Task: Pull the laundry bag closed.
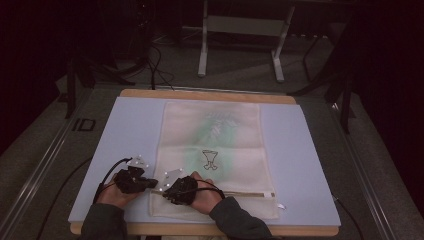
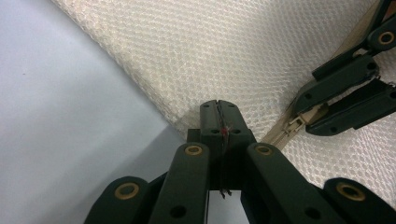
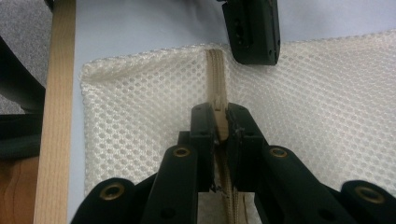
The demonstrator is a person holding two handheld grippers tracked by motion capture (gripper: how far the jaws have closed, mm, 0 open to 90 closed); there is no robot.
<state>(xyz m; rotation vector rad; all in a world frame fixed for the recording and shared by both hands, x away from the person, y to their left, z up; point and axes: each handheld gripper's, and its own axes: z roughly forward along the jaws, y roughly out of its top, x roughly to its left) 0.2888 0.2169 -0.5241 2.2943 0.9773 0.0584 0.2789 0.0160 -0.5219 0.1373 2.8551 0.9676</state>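
Two grippers meet at the near left corner of the mesh bag (image 1: 215, 145) on the bench (image 1: 310, 165): left gripper (image 2: 218, 108) clamps the bag's edge, right gripper (image 3: 219, 114) pinches the zip pull (image 3: 217, 103)

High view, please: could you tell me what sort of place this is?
Probably a lab or recording room, not a home: a wooden-edged table with a pale blue mat stands on grey carpet, cables trail across the floor, and a metal stand sits behind, with dark surroundings.
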